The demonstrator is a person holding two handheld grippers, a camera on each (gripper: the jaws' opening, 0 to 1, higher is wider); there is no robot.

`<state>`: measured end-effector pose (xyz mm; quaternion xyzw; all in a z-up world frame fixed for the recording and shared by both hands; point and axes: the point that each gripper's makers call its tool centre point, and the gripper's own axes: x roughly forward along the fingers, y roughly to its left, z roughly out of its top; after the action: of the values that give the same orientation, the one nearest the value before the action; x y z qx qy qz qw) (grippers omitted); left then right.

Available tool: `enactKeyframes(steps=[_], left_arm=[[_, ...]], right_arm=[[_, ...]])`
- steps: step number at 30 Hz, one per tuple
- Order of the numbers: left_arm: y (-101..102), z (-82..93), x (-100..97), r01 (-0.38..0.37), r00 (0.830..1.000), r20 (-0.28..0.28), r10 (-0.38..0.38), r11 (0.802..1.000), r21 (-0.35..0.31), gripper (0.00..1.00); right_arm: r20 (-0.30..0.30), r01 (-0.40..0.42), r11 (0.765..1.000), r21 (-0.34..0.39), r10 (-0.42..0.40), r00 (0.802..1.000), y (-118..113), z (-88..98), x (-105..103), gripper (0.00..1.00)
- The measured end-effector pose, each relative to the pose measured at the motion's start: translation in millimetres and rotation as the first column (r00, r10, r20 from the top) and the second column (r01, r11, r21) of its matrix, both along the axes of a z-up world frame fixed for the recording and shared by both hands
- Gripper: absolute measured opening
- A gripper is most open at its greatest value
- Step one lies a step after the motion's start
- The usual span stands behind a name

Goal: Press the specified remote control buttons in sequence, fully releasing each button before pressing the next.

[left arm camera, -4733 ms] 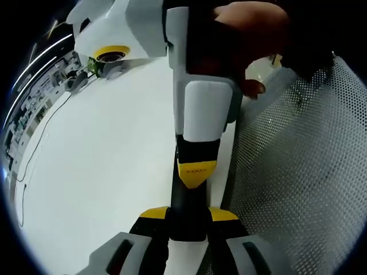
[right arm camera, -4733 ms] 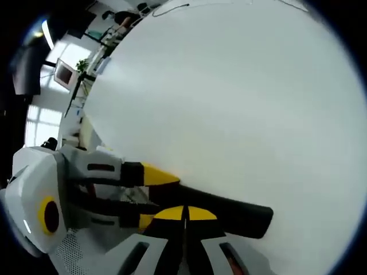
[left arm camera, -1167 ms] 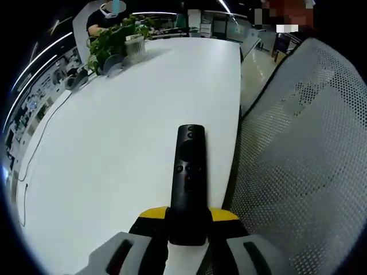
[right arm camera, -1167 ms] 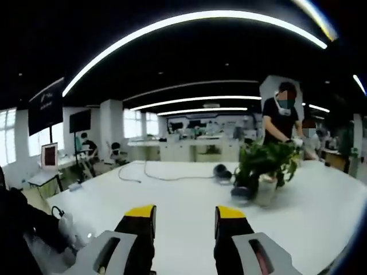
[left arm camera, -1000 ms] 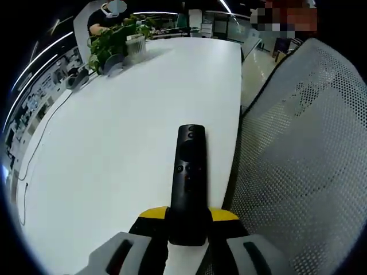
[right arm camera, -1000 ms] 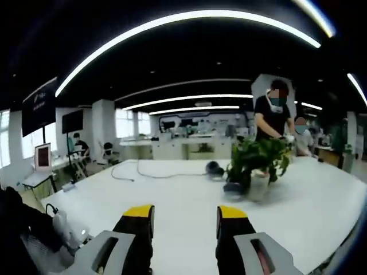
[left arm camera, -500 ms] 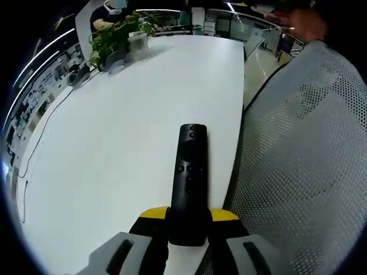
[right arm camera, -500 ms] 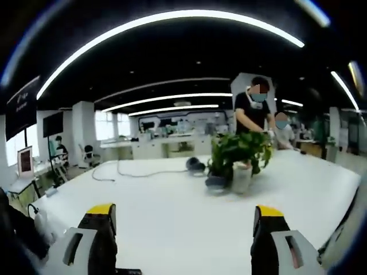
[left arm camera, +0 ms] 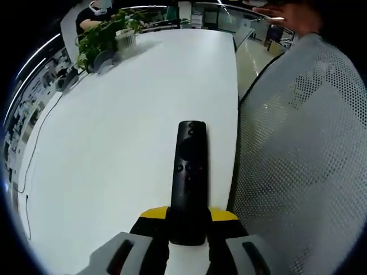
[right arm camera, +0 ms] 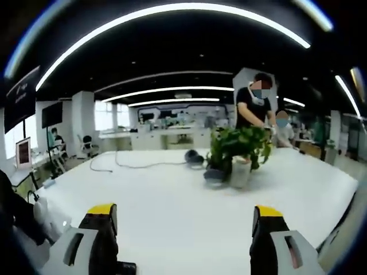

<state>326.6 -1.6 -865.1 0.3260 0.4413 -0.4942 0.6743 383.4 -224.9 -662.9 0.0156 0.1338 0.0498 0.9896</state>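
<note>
one slim black plastic remote control (left arm camera: 189, 177), pinched in your left tool (left arm camera: 188, 220), points straight away over the white counter (left arm camera: 114, 126); your right tool (right arm camera: 182, 220) is spread wide.

A slim black remote control (left arm camera: 190, 172) was held lengthwise, buttons up, its near end clamped, above the white desk (left arm camera: 114, 126).

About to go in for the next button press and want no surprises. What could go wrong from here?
1. The left gripper clamps only the near end of the remote control, so a press may lever it loose.
2. The remote sits close to the table edge beside a mesh chair; a slip could drop it.
3. The right gripper is open wide, facing a potted plant, so it needs re-aiming.
</note>
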Motion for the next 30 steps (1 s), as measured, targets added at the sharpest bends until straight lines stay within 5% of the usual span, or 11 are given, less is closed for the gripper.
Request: enactKeyframes(steps=[13, 30], left_arm=[[37.3, 15.3, 53.8, 0.019, 0.999, 0.039, -0.023, 0.995, 0.096, 0.23], [42.1, 32.3, 146.9, 0.088, 0.988, 0.116, -0.107, 0.984, 0.155, 0.23]], right_arm=[[-0.036, 0.003, 1.000, 0.007, -0.002, 0.999, 1.1, -5.7, 0.3, 0.96], [-0.067, 0.009, 0.999, -0.041, -0.012, 0.998, 3.8, -8.8, -0.5, 0.95]])
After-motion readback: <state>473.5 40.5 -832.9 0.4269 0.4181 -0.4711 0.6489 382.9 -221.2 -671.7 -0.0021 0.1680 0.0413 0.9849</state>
